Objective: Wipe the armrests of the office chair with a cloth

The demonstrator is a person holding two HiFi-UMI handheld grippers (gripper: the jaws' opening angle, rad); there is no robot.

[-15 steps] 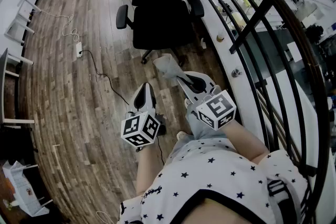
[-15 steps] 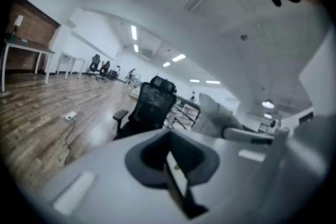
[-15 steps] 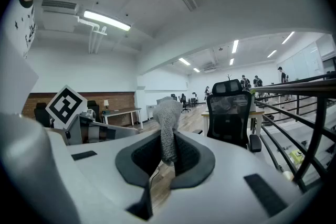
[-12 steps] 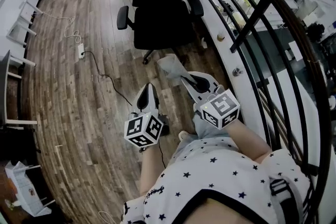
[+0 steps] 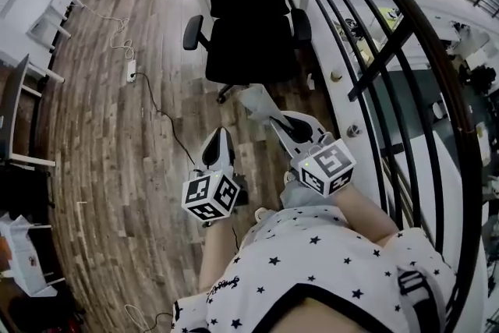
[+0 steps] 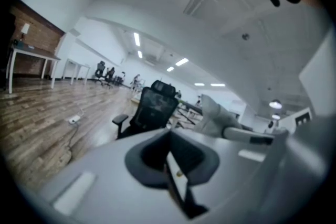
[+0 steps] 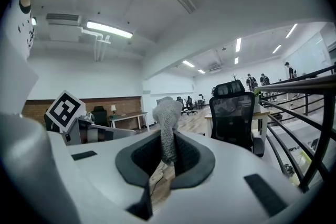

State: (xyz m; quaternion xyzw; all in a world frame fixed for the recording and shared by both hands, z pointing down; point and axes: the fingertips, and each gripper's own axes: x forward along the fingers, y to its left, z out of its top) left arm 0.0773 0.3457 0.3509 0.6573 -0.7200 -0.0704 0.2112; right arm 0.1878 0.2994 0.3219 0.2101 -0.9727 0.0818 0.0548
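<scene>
- Head view shows one black mesh office chair (image 5: 248, 27) with two armrests, one (image 5: 194, 30) at 9 o'clock of the seat and one (image 5: 301, 22) at 3 o'clock of it.
- Neither armrest is touched by anything.
- One grey cloth (image 5: 256, 100) is in play. It is pinched at its lower end and sticks out toward 11 o'clock from the right gripper (image 5: 282, 127), well apart from the chair.
- The cloth's free end reaches toward the chair base at 12 o'clock but does not meet it.
- Right gripper view shows the jaws clamped on the cloth, which stands up as a narrow twisted column between the pads. The chair sits at 2 o'clock of it there.
- The left gripper (image 5: 217, 143), the second of the two tools, is at 9 o'clock of the right one, just beside it and level with it.
- Left gripper view shows its jaws pressed together with nothing between them. The chair is at 12 o'clock beyond them and the cloth at 2 o'clock.
- Both grippers point toward 12 o'clock, at the chair, and each carries one marker cube at its near end.
- The wooden plank floor (image 5: 109, 160) lies under everything, with one white power strip (image 5: 130, 73) and its cable at 9 o'clock of the chair.
- A black railing (image 5: 390, 27) curves along the 3 o'clock side.
- The person's star-printed shirt (image 5: 312, 269) fills the 6 o'clock edge.
</scene>
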